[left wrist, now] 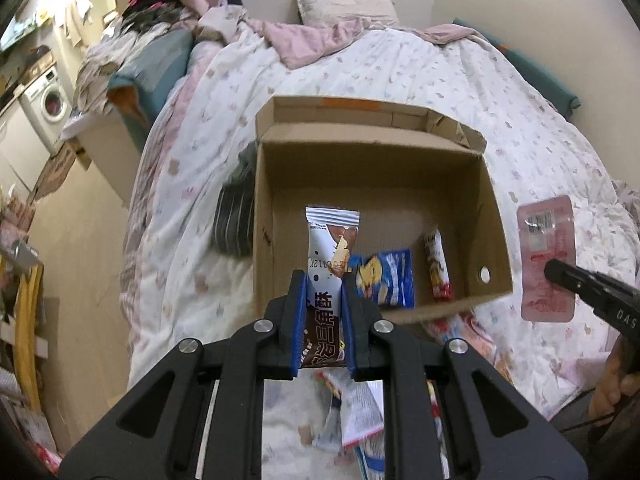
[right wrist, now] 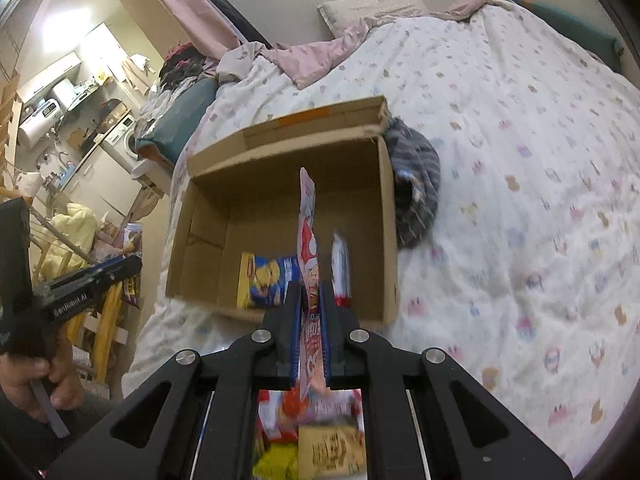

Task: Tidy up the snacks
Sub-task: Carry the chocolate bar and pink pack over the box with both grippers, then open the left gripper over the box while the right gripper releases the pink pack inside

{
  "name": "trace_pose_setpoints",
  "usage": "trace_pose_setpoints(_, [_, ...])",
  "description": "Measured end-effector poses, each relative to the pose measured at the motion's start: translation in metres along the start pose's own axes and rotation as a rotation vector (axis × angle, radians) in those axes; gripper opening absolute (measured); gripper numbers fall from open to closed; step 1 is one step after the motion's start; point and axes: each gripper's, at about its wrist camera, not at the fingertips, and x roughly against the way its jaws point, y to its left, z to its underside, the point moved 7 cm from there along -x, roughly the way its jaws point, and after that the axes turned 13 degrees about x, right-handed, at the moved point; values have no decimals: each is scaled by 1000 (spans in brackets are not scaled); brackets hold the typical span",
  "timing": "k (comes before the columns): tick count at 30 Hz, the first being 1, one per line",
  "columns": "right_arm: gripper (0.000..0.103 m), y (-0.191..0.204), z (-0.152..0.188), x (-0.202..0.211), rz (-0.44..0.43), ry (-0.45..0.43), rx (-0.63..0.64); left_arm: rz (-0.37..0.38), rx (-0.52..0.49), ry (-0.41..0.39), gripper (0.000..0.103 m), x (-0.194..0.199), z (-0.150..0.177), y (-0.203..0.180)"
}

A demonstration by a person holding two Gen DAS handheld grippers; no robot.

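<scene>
A: How far along would you say the snack sorting is?

B: Partway, I'd judge. The cardboard box (left wrist: 492, 216) sits open on the bed (left wrist: 420, 72), and I count 2 packets inside: a blue packet (left wrist: 386, 278) flat on the bottom and a slim red-and-white packet (left wrist: 438, 270) toward the right-hand wall.

A: And the tongs?

B: Both are loaded. The left tongs (left wrist: 323, 292) are pressed onto a white-and-brown snack bar (left wrist: 331, 240), its free end poking out over the near edge of the box. The right tongs (right wrist: 311, 300) are pinching a flat pink packet (right wrist: 307, 216) edge-on, also held in front of the box and above the near wall. From the left view that pink one shows its barcoded back, off beside the box's right wall.

A: So 2 in, 2 on the way?

B: That's my reading. More is left, too: a loose heap of wrappers (left wrist: 356, 412) lies on the bed below the tongs, close to the person. I can't count them, they're blurred.

A: What about the room?

B: A soft quilt with little prints, rumpled pink blanket and a pillow (right wrist: 372, 10) at the head. A grey striped cloth (right wrist: 416, 184) is bunched against the box's outer wall. Beyond the bed there's a washing machine (left wrist: 50, 100) and cluttered shelves
</scene>
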Motion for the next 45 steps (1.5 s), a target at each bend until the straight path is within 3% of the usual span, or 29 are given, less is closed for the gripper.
trace_pose_setpoints(5, [9,-2,-25,-22,10,-22,21,3,1,-9,14,-23,-9,-4])
trace_pose_setpoints(9, [9,-10,-18,-46,92,-19,59,-16,21,-34,14,-39,-15,-3])
trace_pose_setpoints(12, [9,-16,-16,-57,85,-5,14,-23,15,-35,14,-46,-16,-3])
trace_pose_setpoints(21, [9,-20,-24,-59,50,-32,-12,-12,26,-24,14,-57,-16,0])
trace_pose_setpoints(29, [9,-38,-10,-73,82,48,-76,-33,6,19,15,-69,-8,-4])
trace_pose_setpoints(42, [9,-35,-10,-72,85,49,-66,-34,0,45,15,-71,-1,-2])
trace_pose_setpoints(44, [9,-35,-10,-72,76,47,-70,-31,6,47,18,-71,-1,-1])
trace_pose_setpoints(45, [9,-35,-10,-72,77,49,-69,-25,10,46,28,-70,-1,-1])
